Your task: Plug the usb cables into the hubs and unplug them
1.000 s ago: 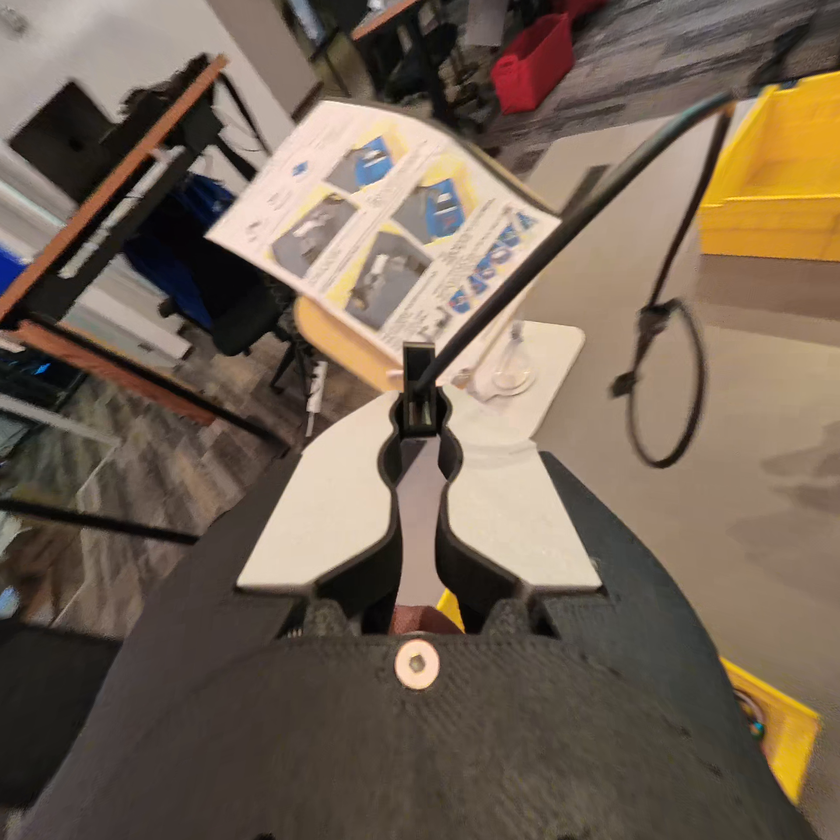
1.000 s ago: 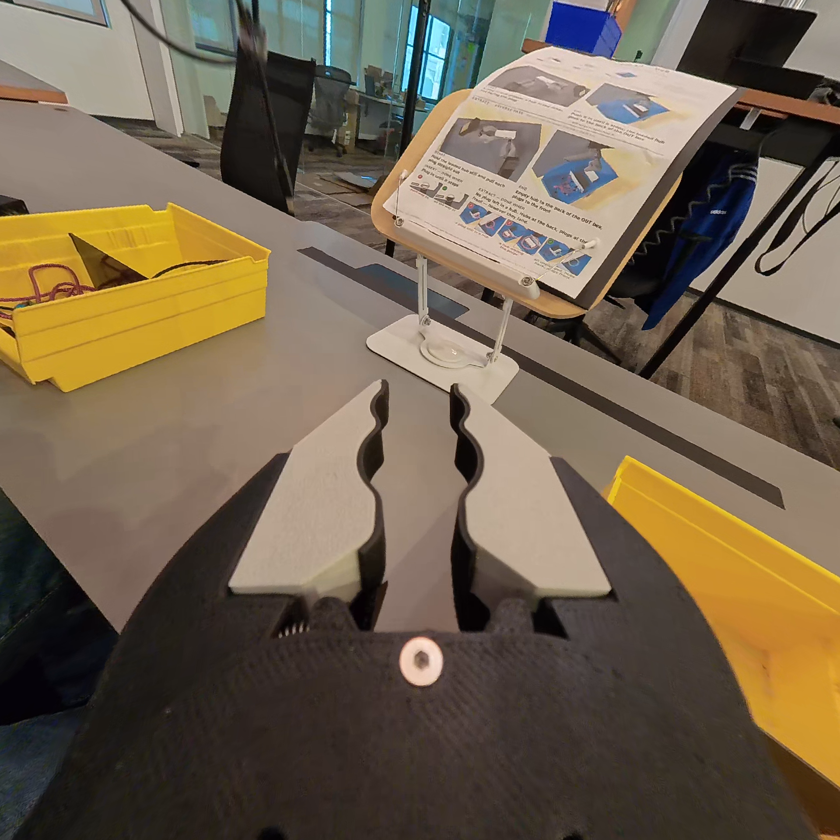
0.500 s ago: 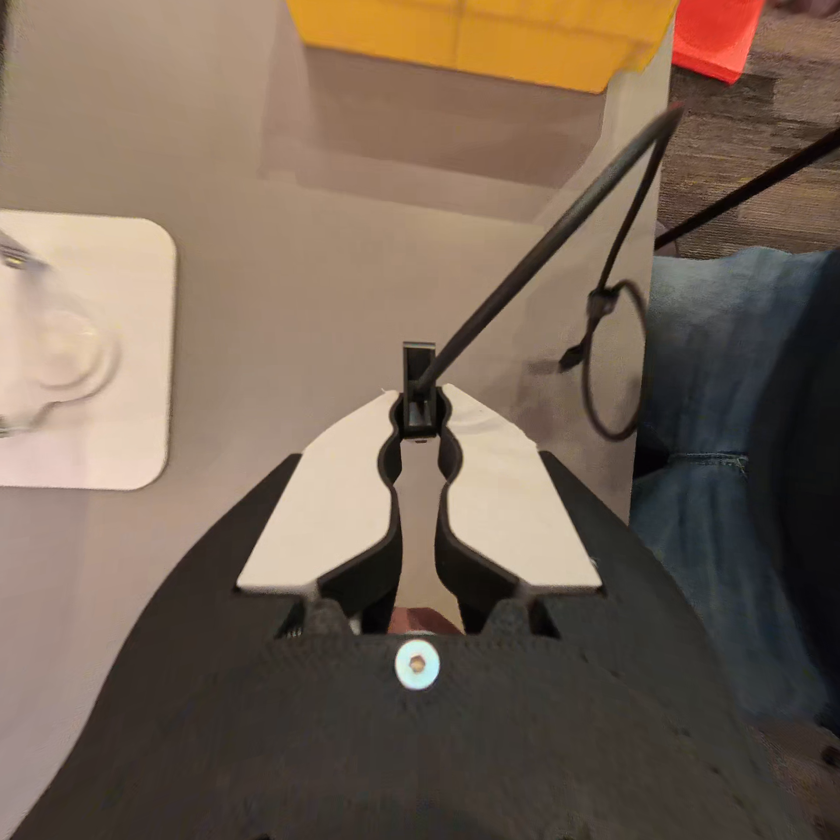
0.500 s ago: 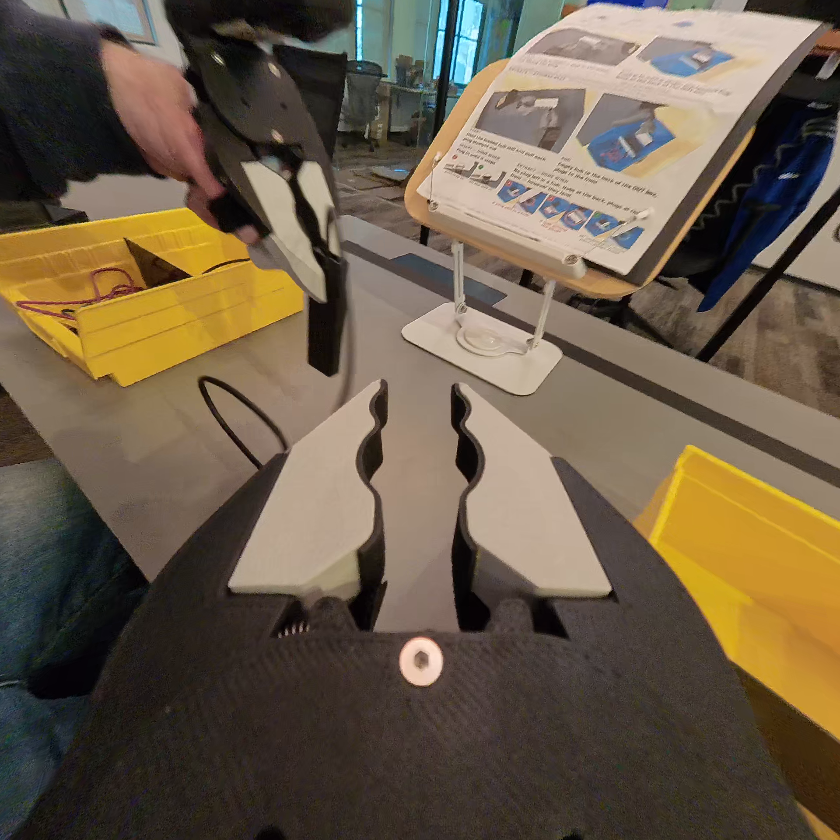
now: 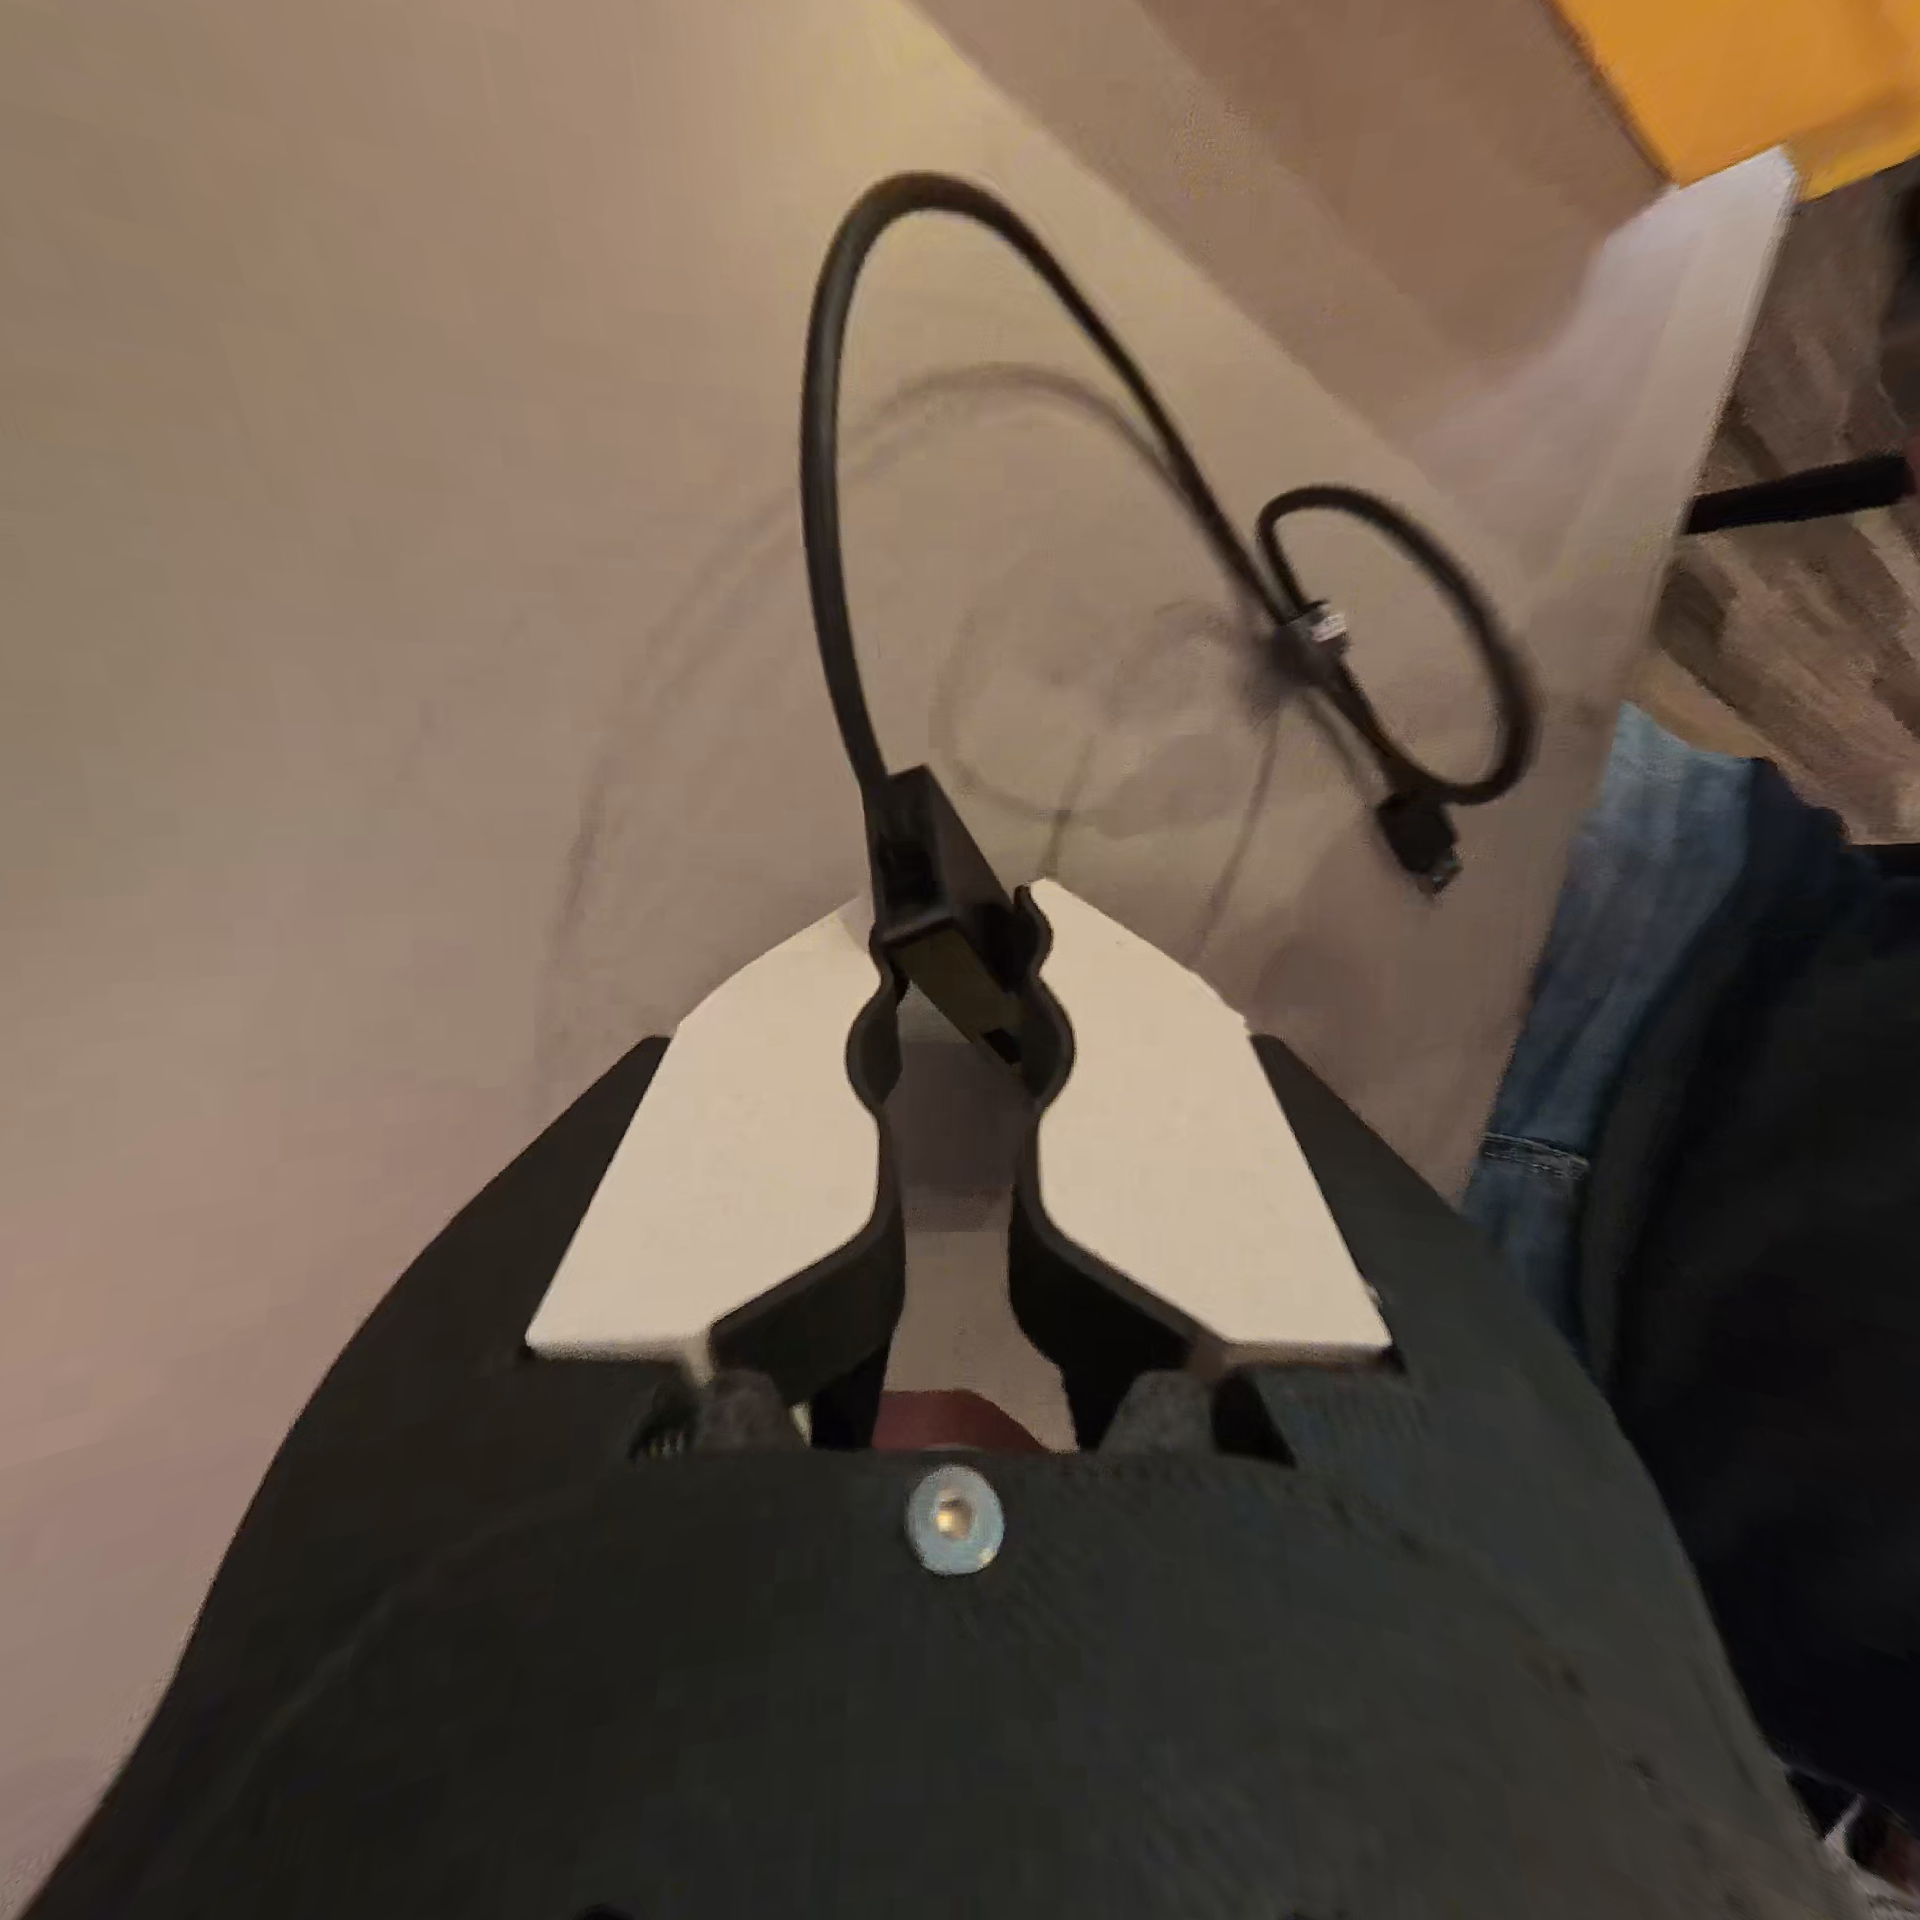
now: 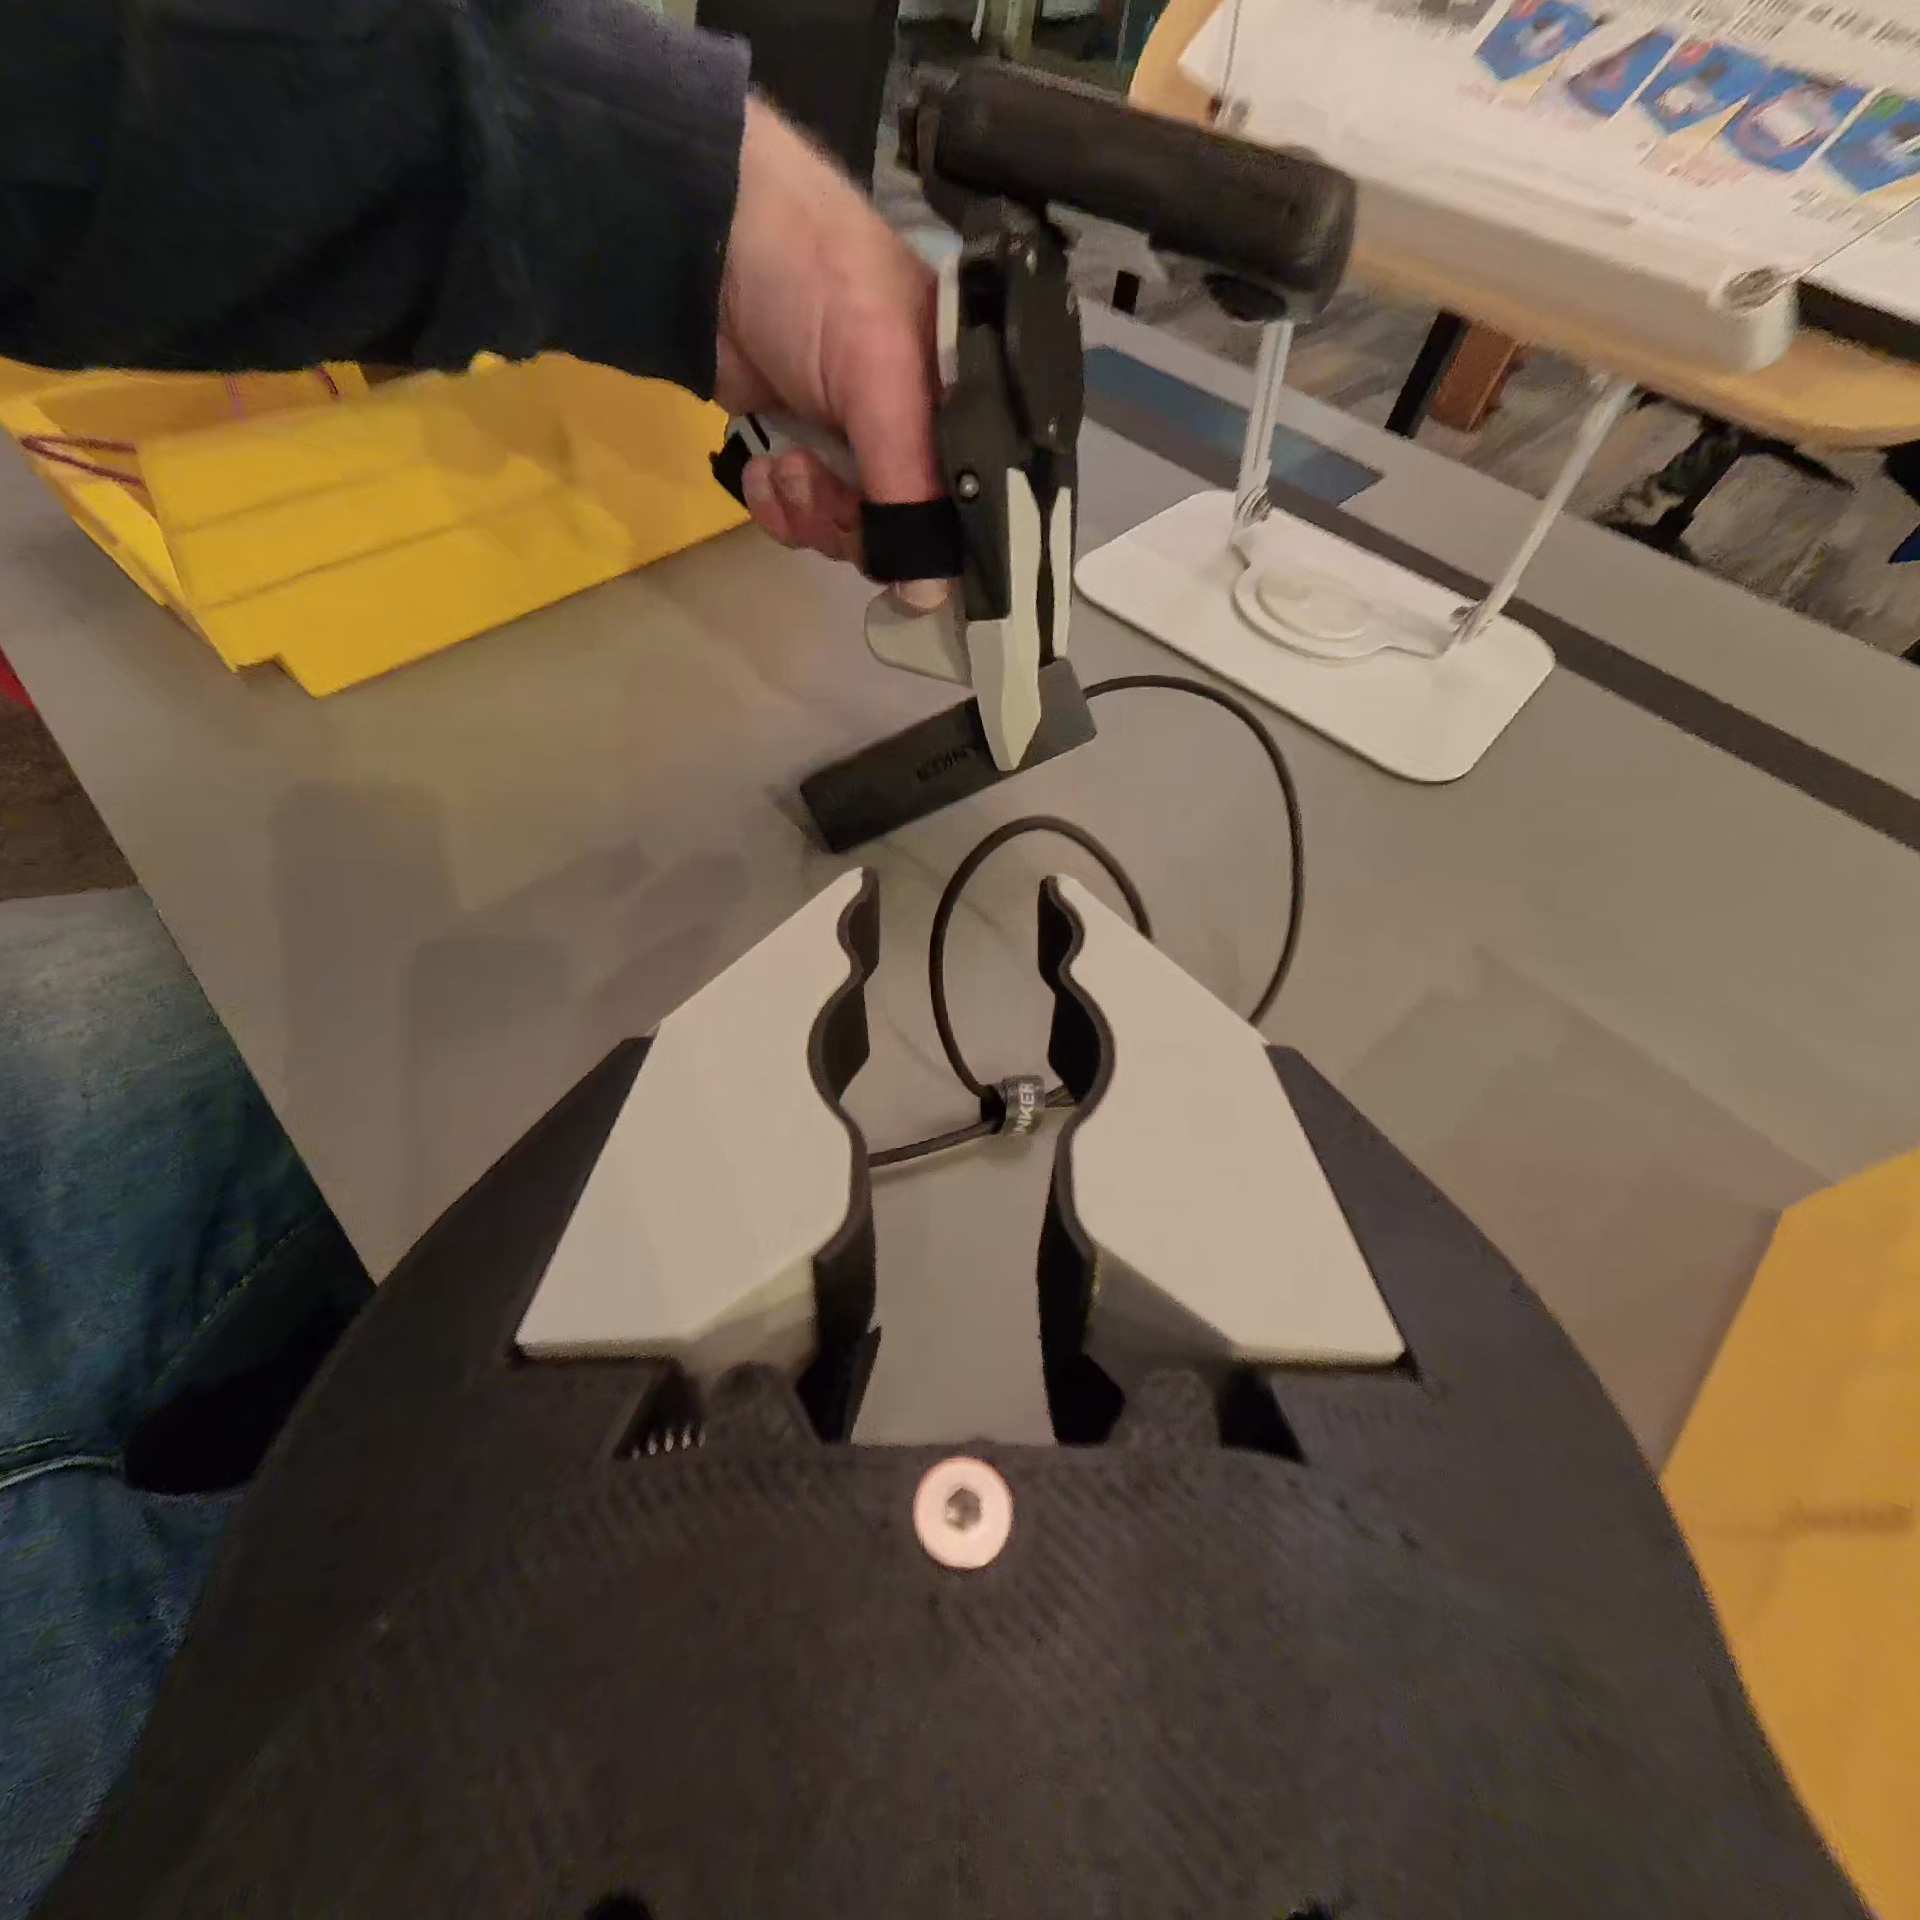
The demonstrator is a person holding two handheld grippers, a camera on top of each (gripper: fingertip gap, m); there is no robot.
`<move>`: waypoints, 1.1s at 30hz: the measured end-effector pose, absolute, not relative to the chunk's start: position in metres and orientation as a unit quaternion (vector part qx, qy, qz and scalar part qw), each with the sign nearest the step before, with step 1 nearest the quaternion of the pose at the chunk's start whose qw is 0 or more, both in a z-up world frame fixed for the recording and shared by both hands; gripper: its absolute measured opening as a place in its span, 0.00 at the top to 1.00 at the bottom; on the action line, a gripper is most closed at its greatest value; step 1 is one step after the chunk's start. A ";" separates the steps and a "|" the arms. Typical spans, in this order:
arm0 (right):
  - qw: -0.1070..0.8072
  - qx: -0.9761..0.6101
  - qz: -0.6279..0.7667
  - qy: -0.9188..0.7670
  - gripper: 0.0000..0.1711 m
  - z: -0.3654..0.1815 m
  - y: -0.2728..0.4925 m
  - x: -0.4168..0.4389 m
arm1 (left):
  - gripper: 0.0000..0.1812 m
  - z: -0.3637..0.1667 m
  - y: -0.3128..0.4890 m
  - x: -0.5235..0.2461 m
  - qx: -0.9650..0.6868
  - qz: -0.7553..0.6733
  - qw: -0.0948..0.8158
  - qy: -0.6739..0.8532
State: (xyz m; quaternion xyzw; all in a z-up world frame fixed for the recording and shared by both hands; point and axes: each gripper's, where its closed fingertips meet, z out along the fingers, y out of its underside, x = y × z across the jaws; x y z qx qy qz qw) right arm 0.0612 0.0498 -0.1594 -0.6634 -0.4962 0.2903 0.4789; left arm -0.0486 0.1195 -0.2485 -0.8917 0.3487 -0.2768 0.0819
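Note:
My left gripper point(image 5: 951, 914) is shut on a black USB hub point(image 5: 935, 925), which sits tilted between the fingertips. The hub's black cable point(image 5: 831, 416) arcs away and lies coiled on the grey table, ending in a plug point(image 5: 1418, 831). In the right wrist view the left gripper point(image 6: 1023, 717) points down and pinches the far end of the hub point(image 6: 904, 779), low at the table. My right gripper point(image 6: 951, 894) is open and empty, just above the cable loop point(image 6: 1288, 831) and its tie point(image 6: 1018, 1107).
A yellow bin point(image 6: 416, 540) with a red cord stands at the back left. A white document stand point(image 6: 1351, 665) is at the back right. Another yellow bin point(image 6: 1818, 1455) is at the near right. A person's hand point(image 6: 821, 312) holds the left gripper. The table's near edge and a jeans leg point(image 6: 104, 1143) are at left. My right fingertips sit around 15 cm from my left ones.
The left gripper has come down with the hub to the table, and the cable now lies coiled on it. The right gripper has tipped down over the cable loop and stays open.

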 end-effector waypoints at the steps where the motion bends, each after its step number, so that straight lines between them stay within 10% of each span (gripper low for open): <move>1: 0.472 -0.666 0.286 -0.502 0.83 -0.168 0.050 0.056 | 0.89 -0.255 0.120 -0.051 -0.894 -0.270 0.074 0.350; 8: 0.432 -0.664 0.265 -0.550 0.81 -0.211 0.048 0.017 | 0.86 -0.279 0.119 -0.063 -0.906 -0.218 0.072 0.355; 15: 0.422 -0.658 0.250 -0.571 0.80 -0.225 0.046 0.003 | 0.59 -0.257 0.125 -0.085 -0.904 -0.136 0.122 0.386; 24: 0.421 -0.648 0.273 -0.573 0.79 -0.228 0.035 0.001 | 0.60 -0.140 0.034 -0.178 -0.856 0.014 0.241 0.457; 33: 0.406 -0.649 0.303 -0.568 0.80 -0.238 0.024 0.001 | 0.78 -0.186 -0.109 -0.289 -0.879 0.108 0.126 0.447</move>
